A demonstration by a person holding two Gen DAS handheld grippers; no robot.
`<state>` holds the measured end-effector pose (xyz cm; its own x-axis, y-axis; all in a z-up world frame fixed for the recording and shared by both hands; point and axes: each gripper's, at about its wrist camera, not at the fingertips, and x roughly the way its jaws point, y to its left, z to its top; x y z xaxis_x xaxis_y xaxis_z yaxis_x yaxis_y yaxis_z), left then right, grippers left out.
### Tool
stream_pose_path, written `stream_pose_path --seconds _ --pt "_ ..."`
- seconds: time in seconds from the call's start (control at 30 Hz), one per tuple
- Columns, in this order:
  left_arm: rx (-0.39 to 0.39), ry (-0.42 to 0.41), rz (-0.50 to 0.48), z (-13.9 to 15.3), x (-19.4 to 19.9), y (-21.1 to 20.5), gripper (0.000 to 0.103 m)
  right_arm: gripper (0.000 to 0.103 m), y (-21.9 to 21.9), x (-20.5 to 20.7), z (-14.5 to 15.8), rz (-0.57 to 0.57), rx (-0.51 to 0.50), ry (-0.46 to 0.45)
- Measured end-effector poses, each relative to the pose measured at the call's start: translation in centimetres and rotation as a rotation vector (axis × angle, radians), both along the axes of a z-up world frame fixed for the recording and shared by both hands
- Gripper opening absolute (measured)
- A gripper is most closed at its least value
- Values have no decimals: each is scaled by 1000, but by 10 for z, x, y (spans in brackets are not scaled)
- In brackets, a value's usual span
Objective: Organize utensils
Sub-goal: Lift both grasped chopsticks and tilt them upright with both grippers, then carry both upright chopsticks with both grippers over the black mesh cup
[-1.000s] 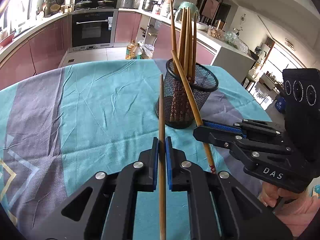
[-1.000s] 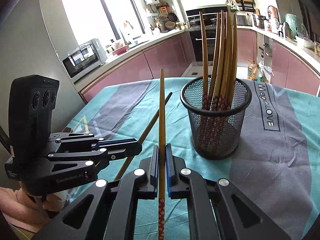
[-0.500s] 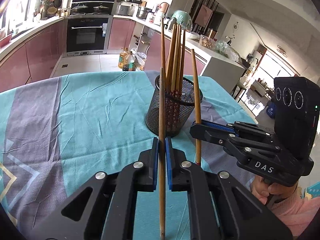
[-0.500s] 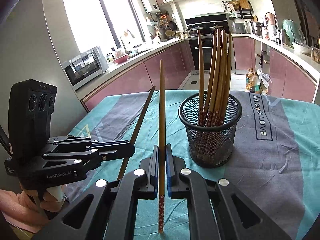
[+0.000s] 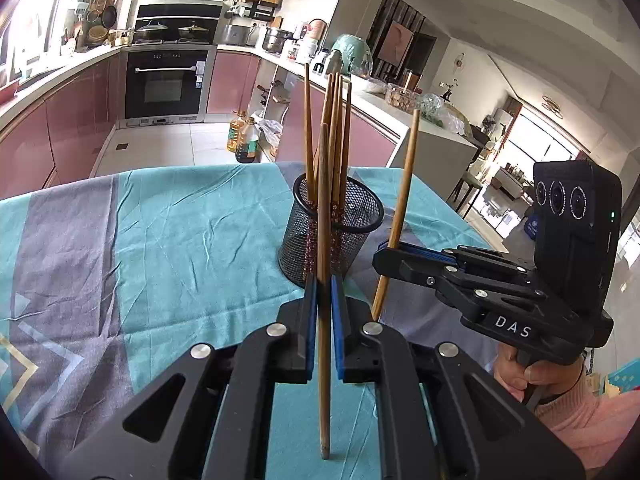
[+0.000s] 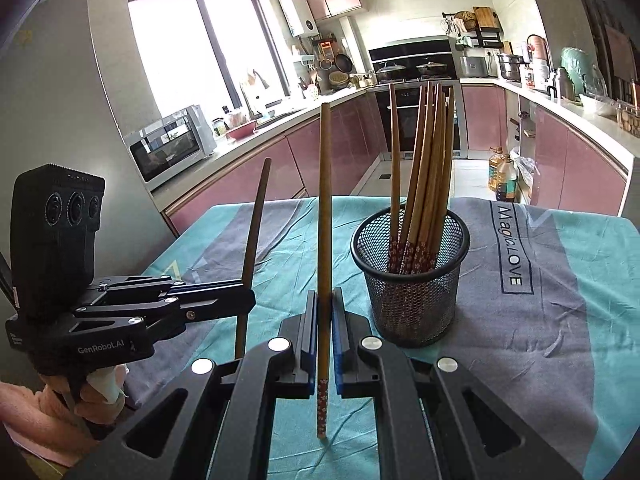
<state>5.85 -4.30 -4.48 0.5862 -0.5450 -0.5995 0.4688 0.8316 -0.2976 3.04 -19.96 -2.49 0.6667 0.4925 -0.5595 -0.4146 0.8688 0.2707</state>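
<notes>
Left claw [image 5: 324,300] pinches a plain wooden chopstick [image 5: 323,200] (held upright).

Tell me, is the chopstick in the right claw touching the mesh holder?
Apart. The right wrist view shows the chopstick clamped upright in the right claw, with tablecloth visible between it and the mesh holder on its right.

Left wrist view: close above the teal tablecloth [image 5: 180,240], facing the oven wall. Right wrist view: equally near, facing window and counters. Both share the mesh cup [image 5: 332,236] [image 6: 412,280] and each other's gripper.
</notes>
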Motion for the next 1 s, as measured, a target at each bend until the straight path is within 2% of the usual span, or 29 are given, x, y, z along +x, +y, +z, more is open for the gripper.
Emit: stream_pose_path --seconds 1.0 --pt "-25 -54 -12 14 -4 -3 8 6 -6 1 15 -18 5 -57"
